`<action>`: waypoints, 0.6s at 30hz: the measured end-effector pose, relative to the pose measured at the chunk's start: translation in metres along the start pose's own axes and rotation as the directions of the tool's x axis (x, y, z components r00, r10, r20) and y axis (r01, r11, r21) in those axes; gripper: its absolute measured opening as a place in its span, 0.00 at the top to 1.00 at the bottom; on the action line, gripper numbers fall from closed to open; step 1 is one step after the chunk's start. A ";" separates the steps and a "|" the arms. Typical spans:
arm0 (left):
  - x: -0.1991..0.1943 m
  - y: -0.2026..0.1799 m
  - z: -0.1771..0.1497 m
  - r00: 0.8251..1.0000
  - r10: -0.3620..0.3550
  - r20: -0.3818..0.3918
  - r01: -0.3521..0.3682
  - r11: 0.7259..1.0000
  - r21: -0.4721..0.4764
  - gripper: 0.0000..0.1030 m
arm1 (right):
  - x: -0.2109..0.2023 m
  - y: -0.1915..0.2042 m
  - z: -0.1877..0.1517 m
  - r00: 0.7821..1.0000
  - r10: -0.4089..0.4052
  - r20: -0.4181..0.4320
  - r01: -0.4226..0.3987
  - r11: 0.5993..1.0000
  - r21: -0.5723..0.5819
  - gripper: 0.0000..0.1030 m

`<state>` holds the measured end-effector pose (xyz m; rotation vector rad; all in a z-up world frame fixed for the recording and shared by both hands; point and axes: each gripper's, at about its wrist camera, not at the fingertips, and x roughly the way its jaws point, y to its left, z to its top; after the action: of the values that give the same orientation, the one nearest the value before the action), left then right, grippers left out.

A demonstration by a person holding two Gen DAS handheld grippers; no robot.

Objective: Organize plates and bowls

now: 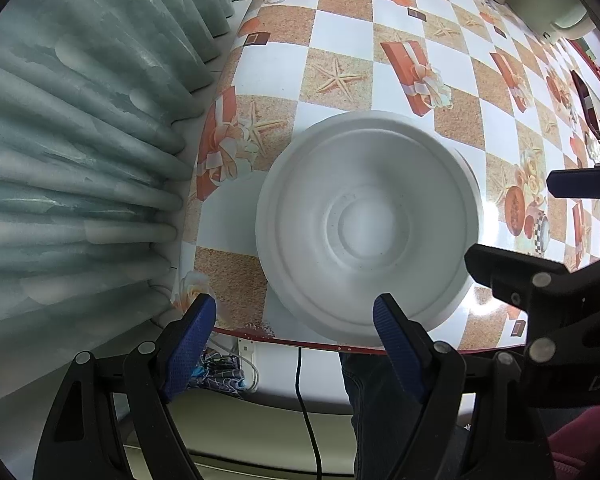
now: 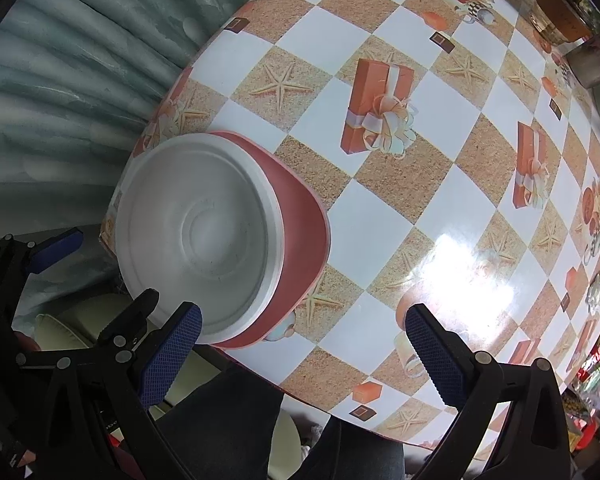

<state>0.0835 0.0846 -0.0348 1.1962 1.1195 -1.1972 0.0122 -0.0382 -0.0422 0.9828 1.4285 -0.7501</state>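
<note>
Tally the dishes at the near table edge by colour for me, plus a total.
White: 1, the white bowl, sitting on the red one.
Red: 1, the red dish beneath it, only its rim showing.
Total: 2. Any further dish nested between them would not show.

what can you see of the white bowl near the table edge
The white bowl is round, matte and foam-like, with stepped concentric rings and a small flat circle at its centre. It looks empty, with a few tiny specks inside. It sits nested in a pink square-cornered dish close to the front edge of the checkered table, near the curtain side. From the left wrist view the dish is almost entirely hidden beneath it. Neither the left tool nor the right tool touches it; both stand open.
</note>
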 end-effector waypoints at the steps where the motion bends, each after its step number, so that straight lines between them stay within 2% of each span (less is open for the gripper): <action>1: 0.000 -0.001 0.000 1.000 0.000 -0.001 0.000 1.000 -0.001 0.19 | 0.001 0.000 0.000 1.000 0.001 -0.001 -0.001 1.000 0.000 0.00; 18: 0.002 -0.001 0.001 1.000 -0.002 -0.005 0.002 1.000 0.006 0.19 | -0.001 0.004 0.000 0.999 -0.028 0.023 0.028 0.999 -0.026 0.00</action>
<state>0.0825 0.0833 -0.0371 1.2032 1.1225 -1.2003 0.0154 -0.0367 -0.0409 0.9328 1.4315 -0.7591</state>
